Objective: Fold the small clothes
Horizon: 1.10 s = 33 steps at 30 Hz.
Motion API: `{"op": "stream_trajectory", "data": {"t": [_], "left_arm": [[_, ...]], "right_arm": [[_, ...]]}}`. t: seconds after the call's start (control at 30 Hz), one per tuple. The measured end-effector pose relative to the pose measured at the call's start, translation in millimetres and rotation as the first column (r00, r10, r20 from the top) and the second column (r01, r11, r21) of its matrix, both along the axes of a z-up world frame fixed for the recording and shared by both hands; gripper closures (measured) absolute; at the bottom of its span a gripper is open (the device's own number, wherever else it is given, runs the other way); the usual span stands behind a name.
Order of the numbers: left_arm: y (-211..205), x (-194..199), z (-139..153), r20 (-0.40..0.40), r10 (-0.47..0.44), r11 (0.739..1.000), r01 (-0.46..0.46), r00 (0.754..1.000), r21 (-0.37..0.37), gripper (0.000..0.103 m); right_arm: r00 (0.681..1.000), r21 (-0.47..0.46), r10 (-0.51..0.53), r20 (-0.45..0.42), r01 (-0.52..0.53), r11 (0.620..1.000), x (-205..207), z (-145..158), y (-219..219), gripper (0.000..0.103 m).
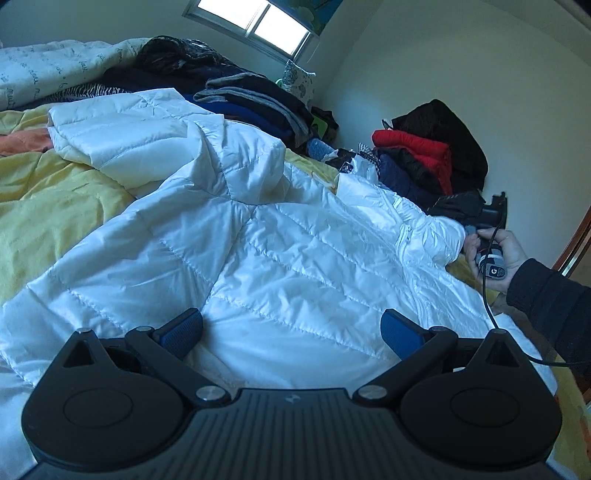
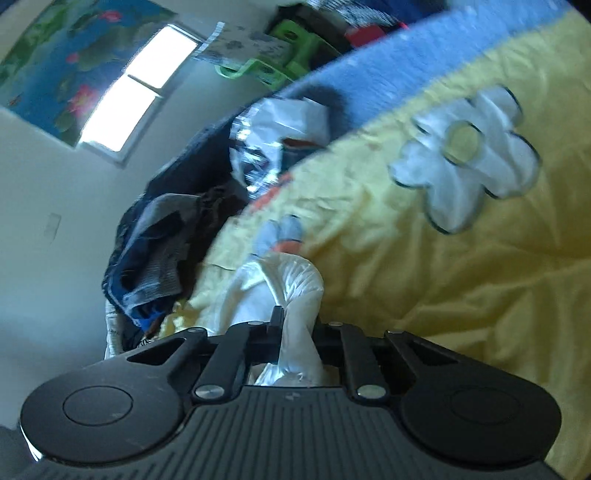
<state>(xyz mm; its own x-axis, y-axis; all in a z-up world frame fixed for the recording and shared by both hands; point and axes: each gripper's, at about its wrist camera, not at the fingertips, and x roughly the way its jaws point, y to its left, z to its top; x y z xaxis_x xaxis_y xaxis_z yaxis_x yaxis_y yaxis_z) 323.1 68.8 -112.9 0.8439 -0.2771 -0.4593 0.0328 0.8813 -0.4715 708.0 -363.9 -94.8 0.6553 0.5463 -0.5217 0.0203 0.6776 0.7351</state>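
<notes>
A white quilted jacket (image 1: 280,251) lies spread over a yellow bedspread (image 1: 55,184), its hood toward the upper left. My left gripper (image 1: 291,332) hovers open just above the jacket's lower body, blue pads wide apart and nothing between them. At the right edge of the left wrist view, a hand in a dark sleeve holds my right gripper (image 1: 471,236) against the jacket's sleeve end (image 1: 443,236). In the right wrist view that gripper (image 2: 297,321) is shut on a bunched fold of the white jacket fabric (image 2: 295,280), which runs back between the fingers.
Folded dark clothes (image 1: 251,103) are stacked at the far side of the bed. A red and black pile (image 1: 428,155) sits by the wall on the right. A white flower patch (image 2: 465,155) marks the bedspread. A window (image 1: 255,26) is in the far wall.
</notes>
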Motion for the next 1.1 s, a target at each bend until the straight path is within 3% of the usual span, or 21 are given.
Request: {"op": "stream_trajectory", "data": {"t": [0.1,0.17,0.27,0.37,0.4,0.47,0.5,0.53,0.6,0.77,0.87,0.93,1.03,1.1], "left_arm": [[1.2,-0.2,-0.3,0.001,0.000,1.000,0.000,1.000,-0.007,0.000],[1.1,-0.2,-0.2,0.001,0.000,1.000,0.000,1.000,-0.008,0.000],[2.1,-0.4,-0.1,0.001,0.000,1.000,0.000,1.000,-0.015,0.000],[2.8,0.4,-0.4,0.001,0.001,1.000,-0.001,1.000,-0.017,0.000],[2.8,0.4,-0.5,0.001,0.001,1.000,-0.001,1.000,-0.017,0.000],[2.7,0.5,-0.5,0.001,0.001,1.000,-0.001,1.000,-0.016,0.000],[2.9,0.5,-0.5,0.001,0.001,1.000,-0.001,1.000,-0.017,0.000],[3.0,0.6,-0.6,0.001,0.001,1.000,-0.001,1.000,-0.018,0.000],[3.1,0.0,-0.3,0.001,0.001,1.000,-0.001,1.000,-0.015,0.000],[-0.8,1.5,1.2,-0.007,0.000,1.000,0.000,1.000,0.014,0.000],[-1.8,1.1,9.5,-0.037,0.010,1.000,-0.010,0.999,0.020,0.000],[2.5,1.6,20.6,-0.071,0.003,0.998,-0.008,0.997,-0.057,0.000],[9.3,16.1,38.9,-0.117,-0.064,0.968,0.033,0.991,-0.251,0.000],[8.7,32.0,47.1,-0.122,-0.096,0.945,0.053,0.988,-0.321,0.000]], "right_arm": [[0.992,-0.061,0.067,0.107,-0.061,0.996,-14.8,41.0,16.8,0.089],[0.969,-0.123,0.167,0.181,-0.146,0.982,-33.8,73.8,34.3,0.089],[0.894,-0.265,0.349,0.283,-0.277,0.924,-93.4,117.8,63.6,0.089],[0.826,-0.390,0.478,0.298,-0.351,0.851,-161.9,127.6,82.0,0.089],[0.820,-0.418,0.495,0.288,-0.358,0.835,-181.4,123.1,84.2,0.086],[0.827,-0.440,0.510,0.237,-0.377,0.815,-215.1,107.1,87.1,0.076],[0.835,-0.446,0.510,0.205,-0.384,0.808,-230.1,96.0,86.6,0.067],[0.847,-0.443,0.499,0.181,-0.383,0.811,-242.9,85.9,84.8,0.056],[0.890,-0.393,0.432,0.145,-0.349,0.851,-263.2,66.3,74.1,0.040],[0.970,-0.157,0.133,0.202,-0.102,0.982,-319.1,37.5,31.6,0.036],[0.981,0.061,-0.081,0.174,0.072,0.996,-343.1,21.8,10.5,0.035],[0.981,0.135,-0.164,0.107,0.149,0.980,-351.0,14.3,-3.1,0.030],[0.989,0.093,-0.147,0.022,0.145,0.985,-347.4,9.7,-7.2,0.030],[0.992,0.118,-0.123,-0.013,0.123,0.985,-343.4,7.0,-11.6,0.030]]}}
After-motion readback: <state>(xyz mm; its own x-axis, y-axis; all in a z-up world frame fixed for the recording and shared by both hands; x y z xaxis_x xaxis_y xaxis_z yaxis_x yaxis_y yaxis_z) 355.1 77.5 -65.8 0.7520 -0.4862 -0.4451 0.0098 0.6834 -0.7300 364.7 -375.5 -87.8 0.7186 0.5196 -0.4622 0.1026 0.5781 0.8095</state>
